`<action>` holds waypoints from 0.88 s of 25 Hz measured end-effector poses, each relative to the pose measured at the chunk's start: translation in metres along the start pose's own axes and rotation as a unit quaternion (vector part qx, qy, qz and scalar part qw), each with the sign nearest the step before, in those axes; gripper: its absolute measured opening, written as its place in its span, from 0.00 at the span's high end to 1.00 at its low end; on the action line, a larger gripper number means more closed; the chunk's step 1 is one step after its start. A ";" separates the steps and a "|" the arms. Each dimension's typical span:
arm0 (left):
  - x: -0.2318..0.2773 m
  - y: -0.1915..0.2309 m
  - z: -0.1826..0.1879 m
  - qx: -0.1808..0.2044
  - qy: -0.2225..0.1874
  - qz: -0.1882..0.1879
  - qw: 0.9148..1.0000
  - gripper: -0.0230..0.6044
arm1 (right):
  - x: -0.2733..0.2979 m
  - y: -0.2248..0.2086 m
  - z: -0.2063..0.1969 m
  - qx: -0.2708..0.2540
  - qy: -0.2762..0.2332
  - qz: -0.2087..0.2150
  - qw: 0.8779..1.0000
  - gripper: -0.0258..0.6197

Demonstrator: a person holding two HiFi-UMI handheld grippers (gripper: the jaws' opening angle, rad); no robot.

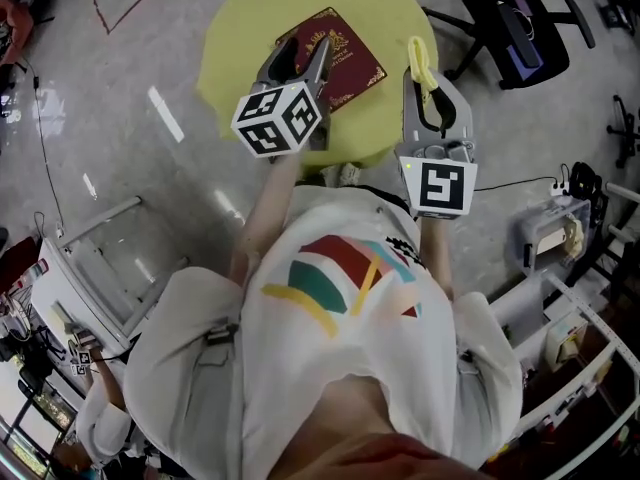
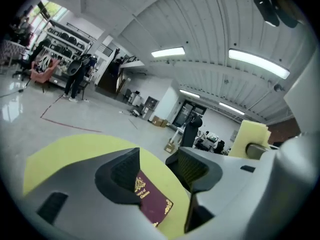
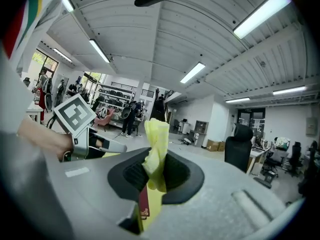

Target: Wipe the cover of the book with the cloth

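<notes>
The right gripper (image 3: 156, 168) clamps the limp cloth (image 3: 158, 136); the left gripper (image 2: 156, 161), jaws wide and empty, could pin a corner of the stiff-looking book (image 2: 152, 204).

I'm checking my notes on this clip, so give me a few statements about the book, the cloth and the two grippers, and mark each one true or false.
1. The book lies closed on the yellow table. True.
2. The left gripper is clamped on the book. False: its jaws stand apart and press on nothing; the book shows beyond them, on the table.
3. The right gripper holds a yellow cloth. True.
4. The cloth is spread flat over the book's cover. False: it is bunched between the right gripper's jaws, to one side of the book.
5. The book's cover is blue. False: it is dark red with gold print.
</notes>
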State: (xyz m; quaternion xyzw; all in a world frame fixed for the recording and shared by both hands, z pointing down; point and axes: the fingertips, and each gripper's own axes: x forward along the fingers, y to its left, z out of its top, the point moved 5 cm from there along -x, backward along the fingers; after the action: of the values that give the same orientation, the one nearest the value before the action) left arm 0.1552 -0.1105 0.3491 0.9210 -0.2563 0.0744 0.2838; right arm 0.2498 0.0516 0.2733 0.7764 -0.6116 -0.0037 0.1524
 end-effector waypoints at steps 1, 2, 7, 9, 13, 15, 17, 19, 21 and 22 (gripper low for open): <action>0.003 0.005 -0.010 -0.011 0.017 0.002 1.000 0.60 | 0.000 0.002 -0.001 0.000 0.002 0.003 1.000 0.92; 0.006 0.010 -0.021 -0.021 0.033 0.005 0.999 0.59 | -0.001 0.004 -0.002 0.000 0.003 0.006 1.000 0.92; 0.014 0.034 -0.077 -0.065 0.101 0.042 0.992 0.58 | -0.002 0.009 -0.009 -0.001 0.018 0.013 1.000 0.91; 0.015 0.042 -0.097 -0.068 0.127 0.063 0.988 0.58 | -0.003 0.010 -0.013 0.005 0.028 0.012 1.000 0.92; 0.016 0.058 -0.127 -0.076 0.167 0.092 0.979 0.58 | -0.003 0.013 -0.019 0.004 0.041 0.015 0.999 0.92; 0.016 0.063 -0.137 -0.080 0.182 0.101 0.975 0.58 | -0.003 0.015 -0.021 0.002 0.049 0.016 0.999 0.92; 0.018 0.068 -0.146 -0.086 0.197 0.106 0.971 0.58 | -0.002 0.017 -0.023 0.004 0.056 0.014 0.998 0.92; 0.021 0.071 -0.157 -0.101 0.208 0.107 0.967 0.58 | -0.002 0.018 -0.025 0.003 0.060 0.013 0.998 0.92; 0.022 0.073 -0.164 -0.112 0.216 0.107 0.964 0.58 | -0.002 0.019 -0.027 0.000 0.062 0.014 0.998 0.91; 0.022 0.074 -0.167 -0.117 0.221 0.106 0.962 0.58 | -0.002 0.020 -0.028 0.000 0.065 0.014 0.998 0.92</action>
State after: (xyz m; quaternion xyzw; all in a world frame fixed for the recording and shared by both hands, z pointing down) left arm 0.1379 -0.0787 0.5292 0.8095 -0.2903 0.2751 0.4298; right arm 0.2358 0.0560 0.3044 0.7662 -0.6115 0.0486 0.1916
